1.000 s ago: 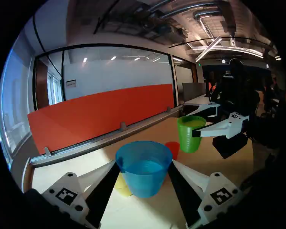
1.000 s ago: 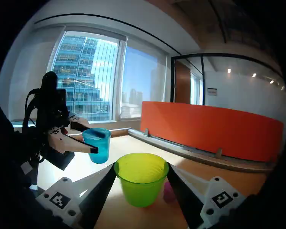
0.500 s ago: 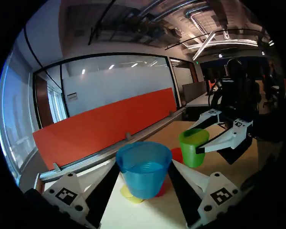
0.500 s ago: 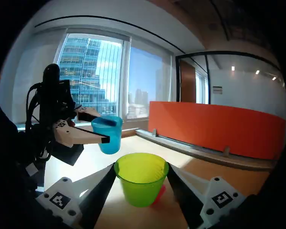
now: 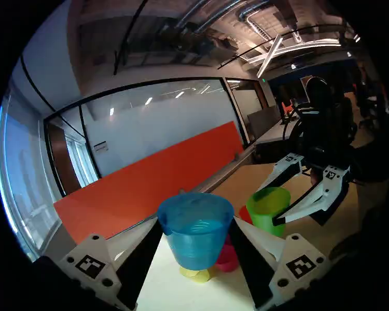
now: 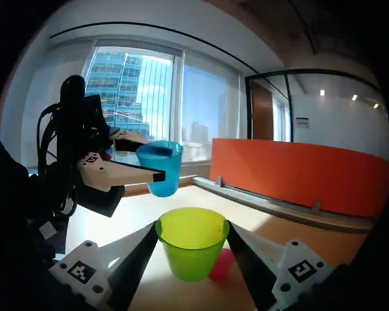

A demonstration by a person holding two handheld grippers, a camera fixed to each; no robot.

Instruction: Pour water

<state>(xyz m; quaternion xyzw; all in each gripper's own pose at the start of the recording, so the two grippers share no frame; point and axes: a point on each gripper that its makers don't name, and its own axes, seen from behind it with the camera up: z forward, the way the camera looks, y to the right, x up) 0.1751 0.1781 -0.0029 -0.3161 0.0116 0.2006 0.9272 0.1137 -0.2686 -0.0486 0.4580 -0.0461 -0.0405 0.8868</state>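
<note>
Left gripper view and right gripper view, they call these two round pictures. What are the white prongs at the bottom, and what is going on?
No robot here: a person holds a two-finger tool, a gripper, in each hand. A wide-angle camera rides on each and looks out along its fingers, so the white prongs are those fingers. In the left gripper view, the left gripper pinches a blue cup partly full of water. In the right gripper view, the right gripper pinches a green cup that looks empty; the blue cup shows farther off there, upright and higher up. Both are held above a pale table, where a yellow cup, a pink cup and a red cup sit. Behind runs an orange partition.
</note>
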